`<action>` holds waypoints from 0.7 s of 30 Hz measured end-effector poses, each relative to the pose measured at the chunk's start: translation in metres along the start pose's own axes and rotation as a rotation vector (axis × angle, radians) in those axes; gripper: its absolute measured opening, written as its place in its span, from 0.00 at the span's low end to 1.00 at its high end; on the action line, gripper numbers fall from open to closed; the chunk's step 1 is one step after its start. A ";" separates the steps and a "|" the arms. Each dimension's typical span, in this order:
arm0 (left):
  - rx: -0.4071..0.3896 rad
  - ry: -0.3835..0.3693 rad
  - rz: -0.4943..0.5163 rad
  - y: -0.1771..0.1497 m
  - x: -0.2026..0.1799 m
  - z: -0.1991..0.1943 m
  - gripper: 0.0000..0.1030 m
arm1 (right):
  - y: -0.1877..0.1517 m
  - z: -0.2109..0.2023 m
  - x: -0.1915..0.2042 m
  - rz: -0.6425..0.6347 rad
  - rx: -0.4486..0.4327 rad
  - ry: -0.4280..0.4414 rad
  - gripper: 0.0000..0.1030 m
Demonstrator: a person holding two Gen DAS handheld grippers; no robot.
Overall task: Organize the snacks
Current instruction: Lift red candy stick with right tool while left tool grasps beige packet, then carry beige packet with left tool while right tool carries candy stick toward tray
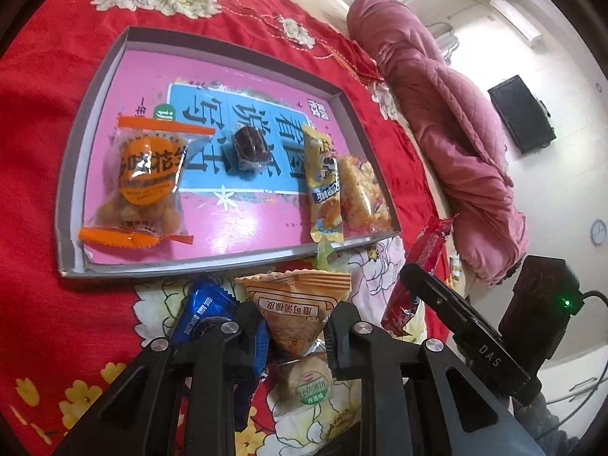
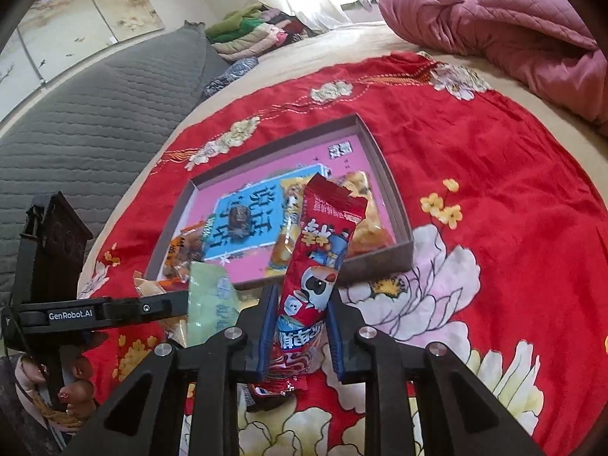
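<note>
In the left wrist view my left gripper [image 1: 296, 315] is shut on an orange triangular snack packet [image 1: 300, 304], lifted just in front of the tray. The shallow tray [image 1: 95, 87] with a pink floor holds an orange-ended bag of fried snacks [image 1: 144, 178], a dark wrapped sweet [image 1: 249, 148], a yellow packet [image 1: 323, 182] and a rice-cracker packet [image 1: 364, 193]. In the right wrist view my right gripper [image 2: 303, 296] is shut on a long red snack packet [image 2: 315, 266], which stands up in front of the tray's [image 2: 402, 243] near corner.
A blue packet [image 1: 205, 315] and a green-labelled packet [image 1: 307, 383] lie on the red flowered cloth [image 1: 38, 152] under my left gripper. A pale green packet [image 2: 209, 304] shows beside the left gripper's finger. A pink quilt [image 2: 513, 26] lies past the cloth, a grey quilt [image 2: 95, 114] at the left.
</note>
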State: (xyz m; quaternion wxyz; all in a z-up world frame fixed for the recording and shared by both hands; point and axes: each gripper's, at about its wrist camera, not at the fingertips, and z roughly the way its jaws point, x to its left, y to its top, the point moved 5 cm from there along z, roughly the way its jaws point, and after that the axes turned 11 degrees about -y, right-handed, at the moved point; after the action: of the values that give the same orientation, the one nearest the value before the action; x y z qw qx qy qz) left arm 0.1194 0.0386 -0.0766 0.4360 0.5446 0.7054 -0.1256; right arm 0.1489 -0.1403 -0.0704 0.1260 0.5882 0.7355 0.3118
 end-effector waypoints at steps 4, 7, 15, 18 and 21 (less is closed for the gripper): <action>-0.018 -0.004 0.009 0.003 -0.003 -0.009 0.23 | 0.003 -0.004 0.007 -0.014 -0.013 0.015 0.24; -0.036 -0.003 0.015 0.005 -0.005 -0.016 0.23 | 0.005 -0.007 0.010 -0.024 -0.023 0.015 0.24; -0.083 0.005 0.026 0.014 -0.008 -0.033 0.23 | 0.016 -0.015 0.017 -0.037 -0.051 0.013 0.24; -0.090 0.001 0.029 0.016 -0.009 -0.035 0.23 | 0.020 -0.019 0.020 -0.043 -0.065 0.012 0.24; -0.101 -0.005 0.039 0.018 -0.012 -0.039 0.23 | 0.026 -0.023 0.024 -0.046 -0.078 0.011 0.24</action>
State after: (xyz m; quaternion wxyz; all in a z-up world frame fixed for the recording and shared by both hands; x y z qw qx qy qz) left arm 0.1171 0.0623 -0.0391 0.4669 0.5352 0.6991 -0.0827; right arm 0.1501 -0.1221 -0.0320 0.1521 0.5640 0.7368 0.3405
